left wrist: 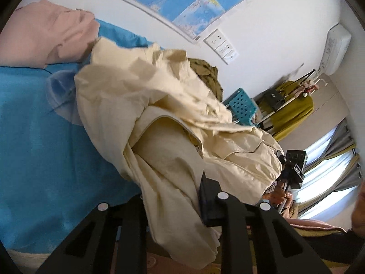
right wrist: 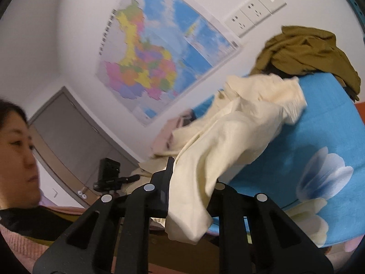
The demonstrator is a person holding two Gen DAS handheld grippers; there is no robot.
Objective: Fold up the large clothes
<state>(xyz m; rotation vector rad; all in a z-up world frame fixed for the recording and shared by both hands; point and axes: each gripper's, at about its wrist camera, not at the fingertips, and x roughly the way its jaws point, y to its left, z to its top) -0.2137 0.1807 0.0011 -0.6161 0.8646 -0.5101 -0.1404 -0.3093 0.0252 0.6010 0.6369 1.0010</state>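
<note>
A large cream garment [left wrist: 159, 105] lies bunched on the blue flower-print bed sheet [left wrist: 45, 137]. One end of it runs down between the fingers of my left gripper [left wrist: 175, 196], which is shut on the cloth; the fabric hides the left finger. In the right wrist view the same cream garment [right wrist: 239, 125] stretches from the sheet [right wrist: 319, 125] into my right gripper [right wrist: 191, 189], which is shut on another part of it. The cloth hangs in a fold below the fingers. The right hand and its black device [left wrist: 294, 166] show beyond the garment.
A pink garment [left wrist: 50, 34] lies on the sheet's far left and an olive one [right wrist: 308, 48] by the wall. A map [right wrist: 155, 52] and sockets [right wrist: 253, 11] are on the wall. A teal perforated chair [left wrist: 241, 105] and a clothes rack [left wrist: 294, 111] stand near the window. A person [right wrist: 16, 150] stands left.
</note>
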